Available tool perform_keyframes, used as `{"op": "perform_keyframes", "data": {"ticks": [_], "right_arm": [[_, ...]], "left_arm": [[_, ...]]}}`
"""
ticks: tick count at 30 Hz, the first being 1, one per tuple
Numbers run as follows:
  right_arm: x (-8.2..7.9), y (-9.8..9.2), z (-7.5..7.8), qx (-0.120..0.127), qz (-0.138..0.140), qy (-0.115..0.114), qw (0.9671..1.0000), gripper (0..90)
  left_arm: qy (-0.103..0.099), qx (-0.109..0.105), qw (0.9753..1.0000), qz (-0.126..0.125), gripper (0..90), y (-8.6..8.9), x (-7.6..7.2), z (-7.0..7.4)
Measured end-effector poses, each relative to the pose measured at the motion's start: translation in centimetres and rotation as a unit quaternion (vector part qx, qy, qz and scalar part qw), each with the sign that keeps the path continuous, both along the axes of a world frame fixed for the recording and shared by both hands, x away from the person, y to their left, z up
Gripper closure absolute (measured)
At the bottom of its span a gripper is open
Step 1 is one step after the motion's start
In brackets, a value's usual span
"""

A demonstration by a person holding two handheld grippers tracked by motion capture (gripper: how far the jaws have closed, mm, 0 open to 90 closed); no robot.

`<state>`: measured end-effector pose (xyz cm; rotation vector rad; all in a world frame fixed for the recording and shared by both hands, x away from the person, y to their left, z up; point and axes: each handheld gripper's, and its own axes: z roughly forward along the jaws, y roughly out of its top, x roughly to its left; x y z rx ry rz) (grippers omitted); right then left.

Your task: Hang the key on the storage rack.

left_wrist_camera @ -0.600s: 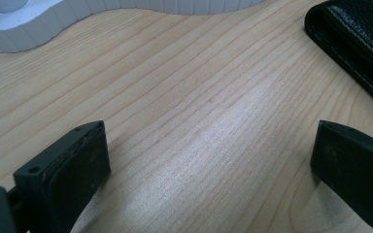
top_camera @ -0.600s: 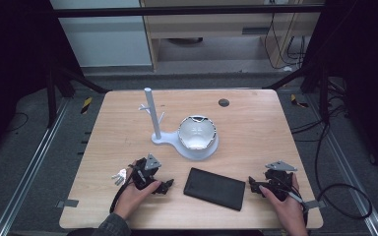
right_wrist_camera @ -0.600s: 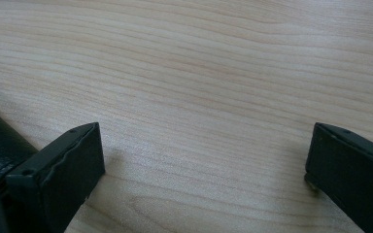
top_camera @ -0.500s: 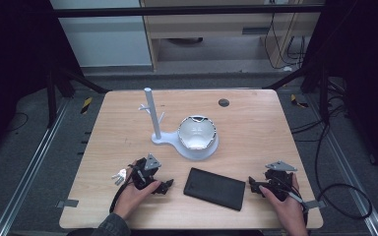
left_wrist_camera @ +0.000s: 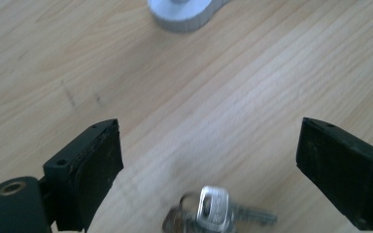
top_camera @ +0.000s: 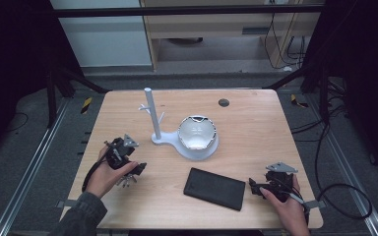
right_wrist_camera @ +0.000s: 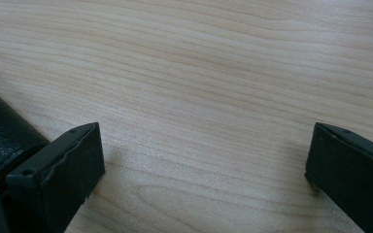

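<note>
The left claw (left_wrist_camera: 209, 160) is gaping wide over a bunch of silvery metal keys (left_wrist_camera: 213, 213) lying on the pale, grained wooden desk (left_wrist_camera: 213, 97). The right claw (right_wrist_camera: 204, 170) is also spread, its jaw just beside a black, leathery flat case (right_wrist_camera: 0, 131).

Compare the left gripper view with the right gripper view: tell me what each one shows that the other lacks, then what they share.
Left gripper view alone: a bunch of keys lying on the table between the left gripper's wide-open jaws, and farther off the edge of the white stand base.

Right gripper view alone: a corner of the black wallet, beside one jaw of the right gripper; nothing lies between its jaws.

Both share: the light wooden table and two black jaws standing far apart.
</note>
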<state>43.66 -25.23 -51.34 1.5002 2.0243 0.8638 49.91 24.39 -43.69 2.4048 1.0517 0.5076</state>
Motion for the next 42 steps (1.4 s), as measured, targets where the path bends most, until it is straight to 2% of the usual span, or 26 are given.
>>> {"op": "perform_keyframes", "data": {"ticks": [2, 3, 4, 5, 7, 10, 13, 14, 17, 25, 33, 34, 35, 36, 38, 39, 40, 41, 42], "right_arm": [[0.0, 0.0, 0.0, 0.001, -0.001, 0.0, 1.0, 0.6], [0.0, 0.0, 0.0, 0.0, 0.0, 0.0, 1.0, 0.6], [0.0, 0.0, 0.0, 0.002, -0.001, 0.0, 1.0, 0.6], [0.0, 0.0, 0.0, 0.002, -0.001, 0.0, 1.0, 0.6], [-0.1, 0.0, 0.0, 0.002, -0.002, 0.001, 1.0, 0.6], [-0.2, 0.0, 0.0, 0.001, -0.002, 0.001, 1.0, 0.6], [-0.2, 0.0, 0.0, 0.001, -0.002, 0.001, 1.0, 0.6], [-0.2, 0.0, 0.0, 0.001, -0.002, 0.001, 1.0, 0.6], [-0.2, 0.0, 0.0, 0.001, -0.001, 0.001, 1.0, 0.6], [-0.2, 0.0, 0.0, 0.001, -0.001, 0.001, 1.0, 0.4], [-0.2, 0.0, 0.0, 0.001, -0.001, 0.001, 1.0, 0.4], [-0.2, 0.0, 0.0, 0.001, -0.001, 0.001, 1.0, 0.4], [-0.2, 0.0, 0.0, 0.001, -0.001, 0.001, 1.0, 0.4], [-0.2, 0.0, 0.0, 0.001, -0.001, 0.001, 1.0, 0.4], [-0.2, 0.0, 0.0, 0.001, 0.0, 0.001, 1.0, 0.4], [-0.2, 0.0, 0.0, 0.001, 0.0, 0.001, 1.0, 0.4], [-0.2, 0.0, 0.0, 0.002, -0.001, 0.001, 1.0, 0.4], [-0.2, 0.0, 0.0, 0.002, -0.001, 0.001, 1.0, 0.4], [-0.2, 0.0, 0.0, 0.001, 0.0, 0.001, 1.0, 0.4]], "left_arm": [[0.004, 0.008, 1.0, 0.001, 9.2, 0.7, -0.9, 0.0], [0.004, 0.016, 0.9999, 0.0, 9.5, 1.0, -1.3, 0.0], [0.01, 0.034, 0.9994, -0.003, 10.5, 1.5, -1.9, -0.1], [0.01, 0.034, 0.9994, -0.003, 11.3, 1.5, -1.9, -0.1], [0.027, 0.048, 0.9985, -0.001, 11.8, 1.9, -2.2, -0.4], [0.053, 0.053, 0.9972, 0.002, 18.3, 2.1, -2.3, -1.1], [0.061, 0.058, 0.9965, 0.004, 21.1, 2.0, -2.2, -1.3], [0.07, 0.062, 0.9956, 0.004, 24.9, 1.9, -2.1, -1.6], [0.08, 0.067, 0.9946, 0.006, 25.3, 1.9, -1.9, -2.0], [0.097, 0.065, 0.9929, 0.022, 21.3, 2.4, -1.5, -3.0], [0.129, 0.033, 0.9908, 0.025, 20.5, 3.5, -1.0, -3.5], [0.134, 0.027, 0.9904, 0.021, 24.2, 3.6, -0.9, -3.5], [0.141, 0.019, 0.9897, 0.017, 24.2, 3.8, -0.9, -3.5], [0.14, 0.017, 0.9898, 0.016, 26.6, 3.9, -0.9, -3.5], [0.137, 0.023, 0.9903, 0.009, 34.6, 4.2, -0.8, -3.3], [0.134, 0.024, 0.9907, 0.008, 45.6, 4.5, -0.8, -3.2], [0.131, 0.026, 0.9911, 0.007, 51.1, 4.6, -0.7, -3.1], [0.131, 0.026, 0.9911, 0.007, 55.0, 4.6, -0.7, -3.1], [0.131, 0.024, 0.991, 0.009, 55.0, 4.7, -0.7, -3.1]]}}
